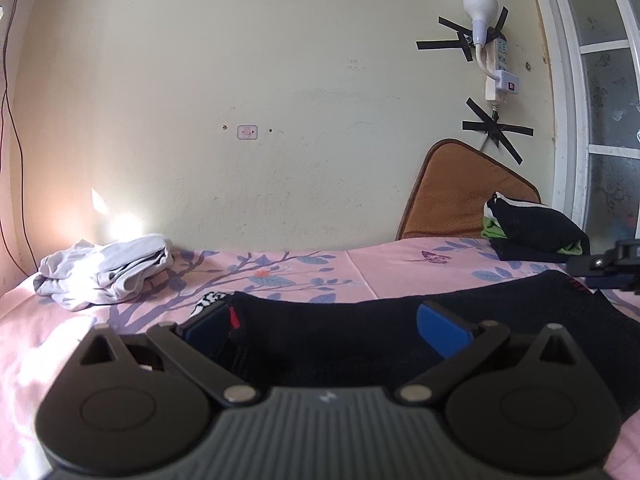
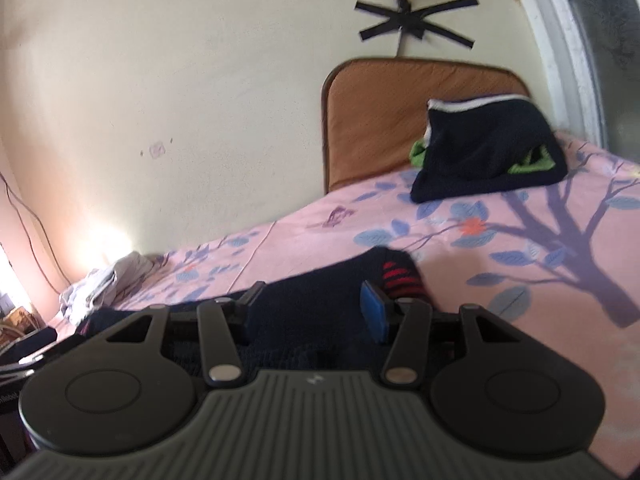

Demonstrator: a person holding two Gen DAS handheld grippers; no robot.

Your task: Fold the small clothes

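Your black knitted garment with red stripes at one end (image 1: 360,336) lies flat on the pink bed sheet printed with blue leaves and branches (image 1: 304,264), and its long axis runs crosswise in front of both claws, left to right. That is what your next move turns on: each claw sits at its own end of that length.

Your left claw (image 1: 326,326) stands wide open, blue pads spread, low over the cloth near the end where a small black-and-white patterned edge shows; it has hold of nothing. Your right claw (image 2: 316,302) is also open, less widely, and straddles the dark fabric right beside the red-striped end (image 2: 400,280); I cannot tell whether its pads touch the cloth, but they are not closed on it.

Neither claw is clearly nearer; each covers one end, so a fold along the length probably wants both pinching together.

The crumpled white garment (image 1: 108,272) lies well off to the left, and the folded dark pile with green showing (image 2: 488,152) rests against the brown cushion (image 2: 376,120), far right.
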